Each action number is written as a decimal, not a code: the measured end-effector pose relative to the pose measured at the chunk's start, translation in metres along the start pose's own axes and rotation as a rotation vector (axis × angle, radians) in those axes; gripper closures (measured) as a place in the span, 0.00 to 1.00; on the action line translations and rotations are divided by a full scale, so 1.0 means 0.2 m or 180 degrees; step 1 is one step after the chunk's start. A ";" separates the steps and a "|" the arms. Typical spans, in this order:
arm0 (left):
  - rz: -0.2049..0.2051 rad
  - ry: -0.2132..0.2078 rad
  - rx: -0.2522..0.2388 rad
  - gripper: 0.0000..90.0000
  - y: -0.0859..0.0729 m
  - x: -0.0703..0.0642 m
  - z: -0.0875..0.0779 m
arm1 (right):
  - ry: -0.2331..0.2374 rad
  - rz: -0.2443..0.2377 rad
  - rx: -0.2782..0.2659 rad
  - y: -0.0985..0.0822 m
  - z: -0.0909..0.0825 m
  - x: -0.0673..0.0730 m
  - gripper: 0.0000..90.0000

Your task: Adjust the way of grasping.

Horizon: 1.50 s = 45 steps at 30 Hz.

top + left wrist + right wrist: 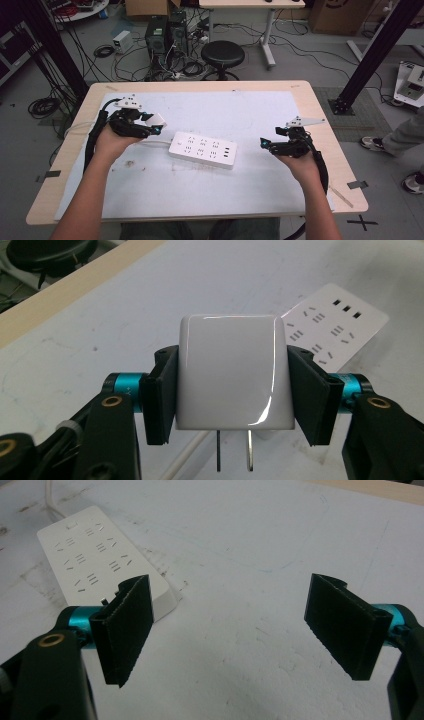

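A white power strip lies flat on the white mat in the middle of the table, its cord running off to the left. My left gripper hovers just left of the strip, shut on a glossy white plug adapter whose two metal prongs point down. The strip's sockets lie beyond the adapter. My right gripper stays right of the strip, open, with nothing between its pads. The strip's near end lies ahead and to its left.
The white mat covers most of the wooden table. Behind the table's far edge are a black stool, computer cases and loose cables. A person's leg and shoes are at the right.
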<state>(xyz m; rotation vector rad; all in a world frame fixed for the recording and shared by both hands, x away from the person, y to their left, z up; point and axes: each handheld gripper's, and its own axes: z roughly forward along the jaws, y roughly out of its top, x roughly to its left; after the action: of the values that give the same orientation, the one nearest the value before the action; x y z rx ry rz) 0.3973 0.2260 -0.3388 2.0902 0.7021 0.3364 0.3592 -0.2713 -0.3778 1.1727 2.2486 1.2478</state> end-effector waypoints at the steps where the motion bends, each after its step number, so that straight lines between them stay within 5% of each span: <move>1: 0.0008 -0.0028 -0.0031 0.47 0.00 -0.01 0.00 | -0.0004 0.0012 0.0007 0.00 0.00 0.00 0.22; 11: 0.0365 -0.0274 -0.0169 0.47 0.06 -0.10 0.07 | 0.0073 -0.0024 -0.0010 0.07 -0.05 0.03 0.22; 28: 0.0880 -0.0472 -0.0223 0.47 0.17 -0.27 0.25 | 0.0378 -0.0118 0.0142 0.20 0.01 0.11 0.22; 45: 0.1122 -0.0667 -0.0322 0.47 0.19 -0.33 0.35 | 0.0788 -0.0035 0.0266 0.29 0.12 0.18 0.22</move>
<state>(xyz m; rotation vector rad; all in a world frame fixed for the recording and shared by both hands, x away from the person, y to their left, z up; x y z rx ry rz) 0.3903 0.1227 -0.3468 2.1102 0.1871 0.3322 0.3810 -0.2138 -0.3399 1.0840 2.5028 1.3733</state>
